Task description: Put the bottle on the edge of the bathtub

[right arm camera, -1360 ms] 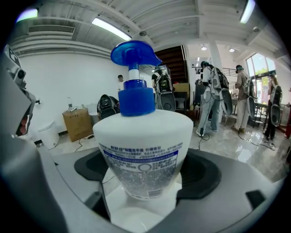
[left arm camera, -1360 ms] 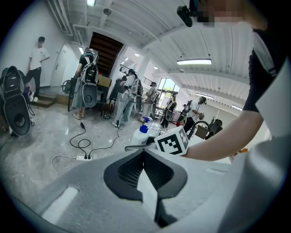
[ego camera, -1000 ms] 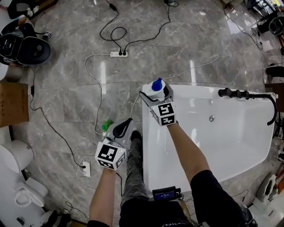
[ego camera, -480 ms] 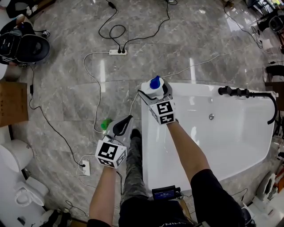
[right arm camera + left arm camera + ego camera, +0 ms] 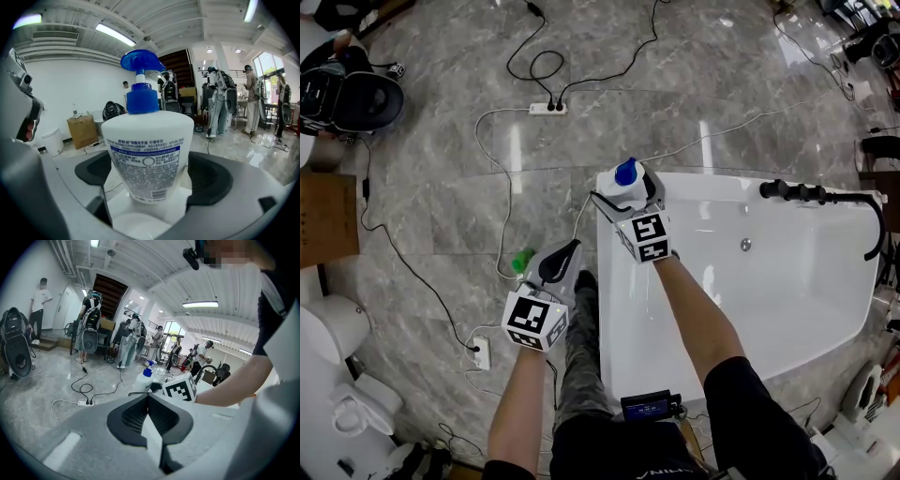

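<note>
A white pump bottle (image 5: 628,184) with a blue nozzle stands upright at the near-left corner of the white bathtub's rim (image 5: 614,309). My right gripper (image 5: 626,194) is shut on the bottle. In the right gripper view the bottle (image 5: 147,150) fills the gap between the jaws of the right gripper (image 5: 150,177), its base on white rim. My left gripper (image 5: 566,253) is shut and holds nothing; it hangs over the floor just left of the tub. The left gripper view shows its jaws pressed together (image 5: 149,401), with the bottle (image 5: 144,378) beyond.
A small green object (image 5: 523,262) lies on the marble floor by the left gripper. Cables and a power strip (image 5: 548,109) run across the floor. A black faucet (image 5: 806,194) sits on the tub's far rim. A toilet (image 5: 337,375) and a cardboard box (image 5: 323,216) stand left.
The whole view shifts very slightly; the bottle stays in the right gripper at the tub corner and the left gripper holds its place.
</note>
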The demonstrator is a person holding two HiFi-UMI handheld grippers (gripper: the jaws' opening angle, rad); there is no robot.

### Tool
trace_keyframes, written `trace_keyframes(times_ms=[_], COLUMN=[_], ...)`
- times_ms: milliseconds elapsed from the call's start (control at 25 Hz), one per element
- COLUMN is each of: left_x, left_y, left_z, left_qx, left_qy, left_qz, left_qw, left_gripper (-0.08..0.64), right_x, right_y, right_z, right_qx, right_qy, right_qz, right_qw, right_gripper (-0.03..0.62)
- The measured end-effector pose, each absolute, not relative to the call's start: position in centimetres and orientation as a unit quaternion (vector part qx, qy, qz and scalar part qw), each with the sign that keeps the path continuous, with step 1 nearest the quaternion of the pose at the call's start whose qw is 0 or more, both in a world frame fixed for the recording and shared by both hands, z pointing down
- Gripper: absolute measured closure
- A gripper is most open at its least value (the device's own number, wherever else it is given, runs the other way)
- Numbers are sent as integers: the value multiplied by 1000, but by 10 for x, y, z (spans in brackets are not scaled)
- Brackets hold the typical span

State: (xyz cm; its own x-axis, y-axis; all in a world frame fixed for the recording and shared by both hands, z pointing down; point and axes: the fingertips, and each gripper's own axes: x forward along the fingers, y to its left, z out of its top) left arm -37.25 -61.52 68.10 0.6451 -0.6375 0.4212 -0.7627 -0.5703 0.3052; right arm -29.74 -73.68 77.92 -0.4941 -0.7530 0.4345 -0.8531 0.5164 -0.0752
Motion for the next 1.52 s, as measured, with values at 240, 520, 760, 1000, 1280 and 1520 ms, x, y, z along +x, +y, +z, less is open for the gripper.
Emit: trace_keyframes(times_ms=[240,520,760,1000,1280,1520], left_x=[-359,-331,-309,-286,-271,-271], left_y=[-612,-598,-576,-534,-432,-339], left_z=[688,676,633,582,531,499], left_qx=[871,870,876,880,889,896], left_qy=[-405,-401,-400,-403,-398,-391], left_qz=[134,149,148,138,113,86], left_qw=[242,243,224,211,196,190], left_gripper=[551,551,551,551,551,551], right_x=[-284,-244,-216,-184,-162,-161], right_y=[-714,-670,-625,-557,-445,-369], right_z=[772,742,684,614,551,528], right_qx=[466,478,489,502,471,451], right_qy=[-852,-837,-827,-819,-841,-856], right_qz=[139,171,189,182,174,168], right_qw=[196,206,203,212,200,188], right_gripper=[84,86,99,531,578,578])
